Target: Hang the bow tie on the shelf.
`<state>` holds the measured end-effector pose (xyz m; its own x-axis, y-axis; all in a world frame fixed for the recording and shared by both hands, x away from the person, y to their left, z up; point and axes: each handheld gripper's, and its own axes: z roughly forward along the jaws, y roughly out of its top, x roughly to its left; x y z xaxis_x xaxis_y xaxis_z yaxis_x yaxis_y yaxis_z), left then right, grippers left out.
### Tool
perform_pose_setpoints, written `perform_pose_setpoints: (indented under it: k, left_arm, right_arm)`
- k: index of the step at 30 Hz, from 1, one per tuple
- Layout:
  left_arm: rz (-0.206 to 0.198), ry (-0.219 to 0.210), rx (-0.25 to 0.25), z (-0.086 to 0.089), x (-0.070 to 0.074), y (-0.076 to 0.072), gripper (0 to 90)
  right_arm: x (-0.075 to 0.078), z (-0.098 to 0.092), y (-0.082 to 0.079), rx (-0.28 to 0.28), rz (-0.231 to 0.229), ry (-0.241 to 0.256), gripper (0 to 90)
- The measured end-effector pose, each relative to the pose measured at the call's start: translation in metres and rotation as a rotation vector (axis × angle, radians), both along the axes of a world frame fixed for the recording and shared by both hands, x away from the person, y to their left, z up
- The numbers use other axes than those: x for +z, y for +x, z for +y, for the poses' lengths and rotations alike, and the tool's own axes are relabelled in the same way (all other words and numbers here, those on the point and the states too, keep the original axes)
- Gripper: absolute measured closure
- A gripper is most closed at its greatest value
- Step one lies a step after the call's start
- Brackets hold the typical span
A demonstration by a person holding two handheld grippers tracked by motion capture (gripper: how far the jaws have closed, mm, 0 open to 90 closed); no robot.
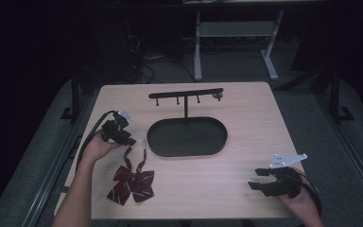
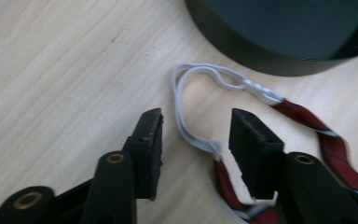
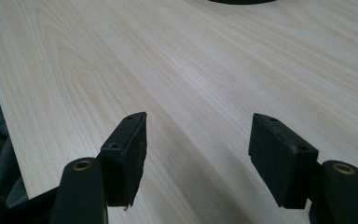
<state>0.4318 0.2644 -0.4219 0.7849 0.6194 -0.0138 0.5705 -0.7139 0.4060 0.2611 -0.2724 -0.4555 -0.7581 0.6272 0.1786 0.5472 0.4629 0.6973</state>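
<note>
left gripper (image 1: pixel 131 140) sat left of centre in the high view, jaws apart, released, nothing clamped. in the left gripper view the left gripper (image 2: pixel 196 135) straddled the white elastic loop (image 2: pixel 200 88) of the bow tie (image 1: pixel 131 183); the cord ran between the two jaws, touching neither as far as visible. red striped straps (image 2: pixel 307 121) ran off toward lower right of that frame. bow itself lay flat on the table (image 1: pixel 246 189) at lower left of the high view, just below the left gripper. black oval tray (image 1: pixel 187 137) with a hook stand (image 1: pixel 185 94) was at centre, its wall at the top of the left gripper view. right gripper (image 1: pixel 256 178) at lower right of the high view, near the table edge, well apart from the tie. right gripper view: right gripper (image 3: pixel 198 149) spread wide over bare wood, released, empty.
</note>
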Motion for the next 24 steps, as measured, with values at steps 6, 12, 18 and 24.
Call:
perform_pose_setpoints:
  k: [6,12,18,24]
  left_arm:
    - [-0.023,0.032,0.018,-0.004,-0.009,0.008,60.7]
    - [-0.004,0.054,0.007,-0.004,-0.017,0.011,69.7]
    - [0.009,0.066,-0.030,-0.007,-0.017,0.009,87.4]
    - [0.000,0.069,-0.045,-0.004,-0.011,0.005,88.4]
  right_arm:
    - [-0.001,-0.002,0.000,-0.002,-0.001,0.004,36.5]
    - [0.000,-0.001,-0.001,-0.001,-0.005,0.004,36.5]
    - [0.002,-0.001,-0.002,0.001,-0.014,0.003,36.5]
    - [0.002,-0.001,-0.003,0.001,-0.013,0.004,36.5]
